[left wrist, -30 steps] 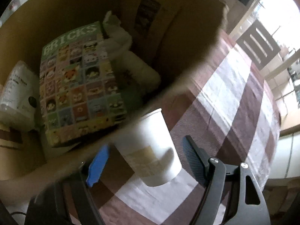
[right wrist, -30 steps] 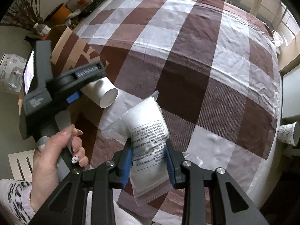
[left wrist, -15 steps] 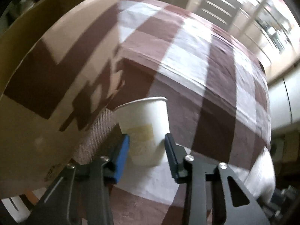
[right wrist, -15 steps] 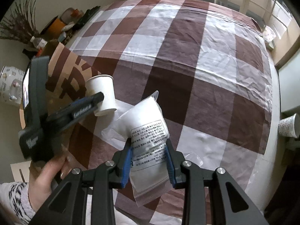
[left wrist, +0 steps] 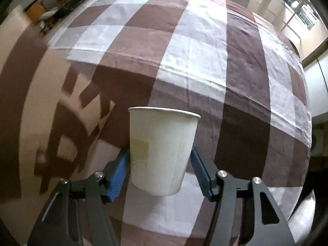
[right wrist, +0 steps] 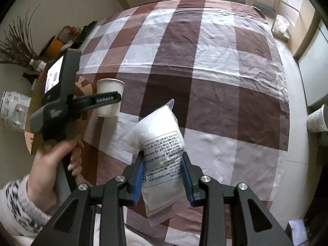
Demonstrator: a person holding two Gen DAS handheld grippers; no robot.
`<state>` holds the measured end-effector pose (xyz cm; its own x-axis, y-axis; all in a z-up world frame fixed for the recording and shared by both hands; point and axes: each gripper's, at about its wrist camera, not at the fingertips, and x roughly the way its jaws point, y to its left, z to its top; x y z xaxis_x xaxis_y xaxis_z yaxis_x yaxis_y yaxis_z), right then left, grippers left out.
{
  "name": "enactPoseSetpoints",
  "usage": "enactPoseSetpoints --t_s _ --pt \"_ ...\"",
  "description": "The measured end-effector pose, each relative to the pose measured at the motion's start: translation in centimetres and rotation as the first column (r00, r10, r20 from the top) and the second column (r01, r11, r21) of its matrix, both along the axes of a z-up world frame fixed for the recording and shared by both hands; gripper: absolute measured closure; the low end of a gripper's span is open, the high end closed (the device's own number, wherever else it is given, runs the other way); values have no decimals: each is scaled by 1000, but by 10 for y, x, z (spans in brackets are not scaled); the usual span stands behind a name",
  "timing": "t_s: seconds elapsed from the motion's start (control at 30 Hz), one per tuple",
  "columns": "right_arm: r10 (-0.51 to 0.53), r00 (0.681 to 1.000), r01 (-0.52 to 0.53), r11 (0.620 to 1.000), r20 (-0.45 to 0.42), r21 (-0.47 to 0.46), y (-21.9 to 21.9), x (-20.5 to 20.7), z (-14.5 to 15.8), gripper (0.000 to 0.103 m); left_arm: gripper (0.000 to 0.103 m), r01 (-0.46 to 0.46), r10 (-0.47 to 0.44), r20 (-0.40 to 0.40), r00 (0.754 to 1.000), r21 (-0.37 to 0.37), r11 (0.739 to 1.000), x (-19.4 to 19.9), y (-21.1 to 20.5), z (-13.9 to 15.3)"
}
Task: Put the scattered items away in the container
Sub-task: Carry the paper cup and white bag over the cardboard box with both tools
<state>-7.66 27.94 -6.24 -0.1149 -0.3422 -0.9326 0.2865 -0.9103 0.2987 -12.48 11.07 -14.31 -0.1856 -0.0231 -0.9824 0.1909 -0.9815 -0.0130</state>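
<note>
While the left gripper (left wrist: pixel 160 164) points down at the checked tablecloth (left wrist: pixel 205 57), a white paper cup (left wrist: pixel 162 153) sits upright between its blue pads (left wrist: pixel 117 174). The jaws are opening; the left pad looks just against the cup wall, the right pad stands slightly off it, so the cup is not clamped. Whether the cup base rests on the cloth or hangs above it is hard to tell from this angle. A brown-patterned cardboard surface (left wrist: pixel 41 112), probably the container's side, fills the blurred left of the left wrist view.

The right gripper (right wrist: pixel 164 174) pinches a white sealed pouch (right wrist: pixel 162 149) with a printed label, both pads pressed into its sides; the pouch sticks up above the cloth and its clear lower edge hangs below the fingers. In the right wrist view, a hand (right wrist: pixel 53 157) with a patterned sleeve (right wrist: pixel 18 203) holds the left gripper, cup beside the box edge.
</note>
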Motion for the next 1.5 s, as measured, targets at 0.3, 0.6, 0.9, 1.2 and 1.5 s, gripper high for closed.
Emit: enactPoseSetpoints --t_s 0.3,0.6,0.9,1.2,1.5 --pt "-61 998 61 998 -10 -9 17 1 6 69 43 145 -146 2 989 61 987 2 10 6" --pt "-74 996 74 997 -45 2 13 13 27 69 42 284 -278 -75 958 95 954 41 15 75" --pt "-51 995 51 999 -90 -2 -17 31 57 68 42 353 -338 -148 930 94 931 74 -2 139" --pt "0 990 -1 1000 -141 -7 -69 35 85 68 42 318 -295 -208 932 87 944 96 -61 183" --pt "102 979 -105 994 -177 -5 -138 32 105 68 42 224 -195 -241 951 97 970 97 -132 198"
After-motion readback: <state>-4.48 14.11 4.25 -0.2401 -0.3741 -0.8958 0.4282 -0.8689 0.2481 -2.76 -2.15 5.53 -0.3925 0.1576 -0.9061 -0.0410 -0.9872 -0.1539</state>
